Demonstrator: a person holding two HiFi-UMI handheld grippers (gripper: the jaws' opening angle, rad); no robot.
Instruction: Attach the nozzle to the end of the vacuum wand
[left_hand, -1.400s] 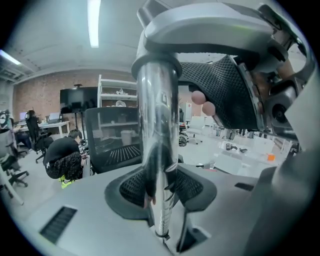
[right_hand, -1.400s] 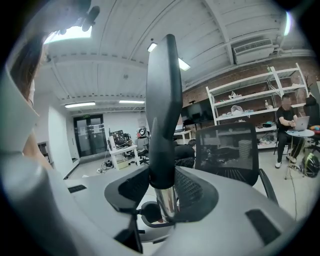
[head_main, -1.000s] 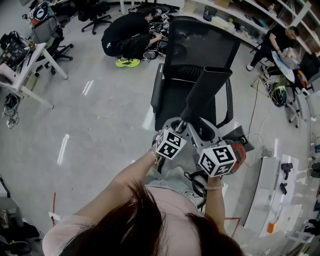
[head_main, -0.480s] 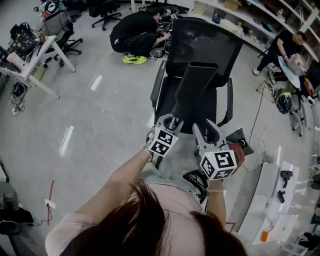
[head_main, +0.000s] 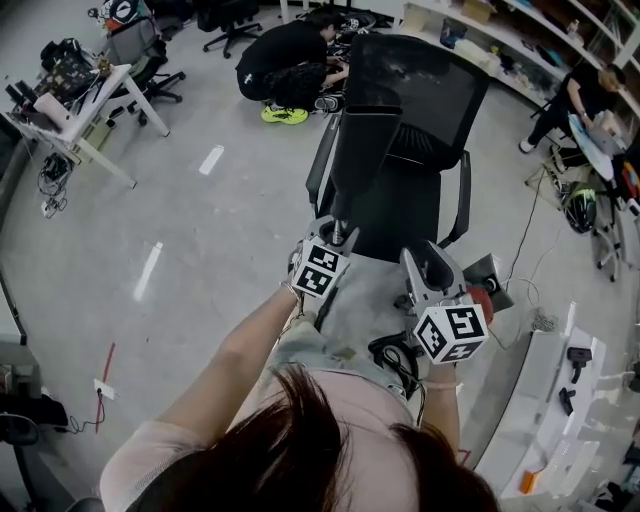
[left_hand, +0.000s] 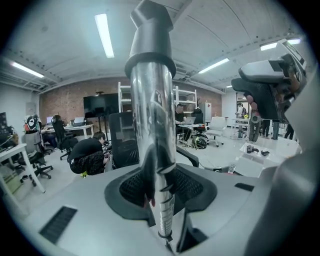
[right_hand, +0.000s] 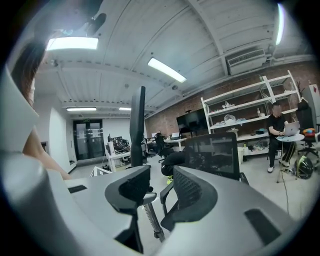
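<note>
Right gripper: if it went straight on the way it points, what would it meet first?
Most likely the black mesh office chair: its armrest and seat show through the gap between the open, empty jaws of the right gripper. The dark flat vacuum nozzle stands left of that line. Depth is unclear.

A black mesh office chair (head_main: 415, 110) stands mid-room on a pale grey polished floor (head_main: 220, 230) that catches streaks of light. Left of the chair, well apart, a white desk (head_main: 95, 100) is heaped with gear, with a dark swivel chair (head_main: 228, 18) further back. Beyond the chair a person in black (head_main: 285, 65) crouches on the floor (bright yellow-green shoes). Right of the chair and beyond it, white shelving (head_main: 500, 45) lines a wall; nearer than the chair on that side stands a white table (head_main: 545, 395). Behind the chair rises a brick wall (left_hand: 70, 102) under a white ceiling with tube lights (left_hand: 104, 35); left of the chair, dark glass doors (right_hand: 89, 140)
</note>
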